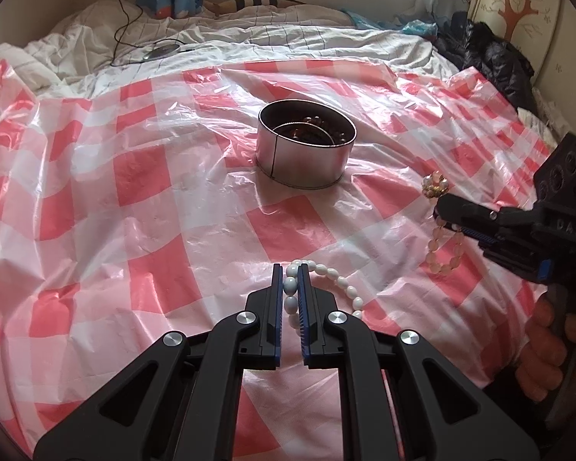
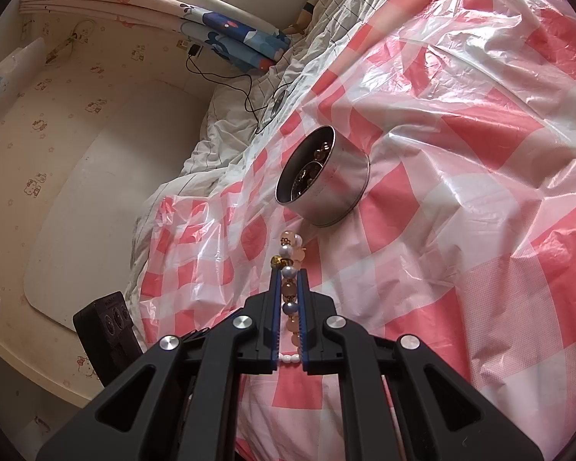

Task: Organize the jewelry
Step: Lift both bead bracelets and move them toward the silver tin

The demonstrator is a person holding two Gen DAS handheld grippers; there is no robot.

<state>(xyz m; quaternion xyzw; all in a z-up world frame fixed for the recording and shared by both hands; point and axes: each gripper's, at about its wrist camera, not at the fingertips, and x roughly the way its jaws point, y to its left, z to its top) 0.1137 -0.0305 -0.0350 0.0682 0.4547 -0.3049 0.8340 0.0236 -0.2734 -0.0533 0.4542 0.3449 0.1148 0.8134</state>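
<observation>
Left wrist view: my left gripper [image 1: 291,272] is pinched narrow on the white bead bracelet [image 1: 340,282], ready to lift, with the round metal tin [image 1: 305,151] at twelve o'clock.

Right wrist view: my right gripper [image 2: 290,274] clamps the pink bead bracelet [image 2: 291,253]; the tin [image 2: 324,176] sits at one o'clock, already holding dark beads.

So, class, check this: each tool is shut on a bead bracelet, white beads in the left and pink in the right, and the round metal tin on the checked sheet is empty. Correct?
Not quite. The tin is not empty: the left wrist view shows dark beads inside it. The rest holds: the left tool is shut on the white bracelet, the right tool on the pink bracelet, and the tin stands on the checked sheet.
</observation>
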